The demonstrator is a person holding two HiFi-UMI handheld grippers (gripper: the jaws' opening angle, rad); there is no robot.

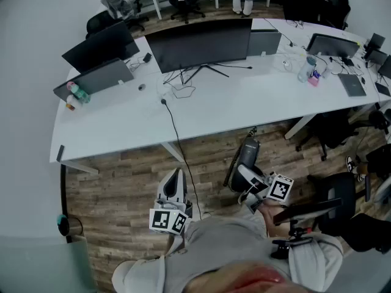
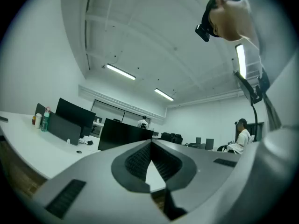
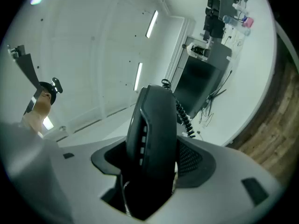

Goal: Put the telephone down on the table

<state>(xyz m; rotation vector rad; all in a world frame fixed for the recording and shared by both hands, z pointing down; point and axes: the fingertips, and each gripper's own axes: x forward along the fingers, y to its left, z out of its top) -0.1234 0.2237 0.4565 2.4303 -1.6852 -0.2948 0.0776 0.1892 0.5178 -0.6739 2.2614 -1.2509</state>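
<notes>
Carry step: telephone [image 3: 156, 139] is pinched by right gripper [image 1: 247, 177], held short of table [image 1: 244, 105]. Left gripper [image 2: 150, 147] jaws are pressed together, empty. Next, telephone must be moved over table and lowered.

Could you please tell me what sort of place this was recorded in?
Most likely an open-plan office: a long white table carrying several monitors, office chairs beyond it, and strip lights overhead.
</notes>
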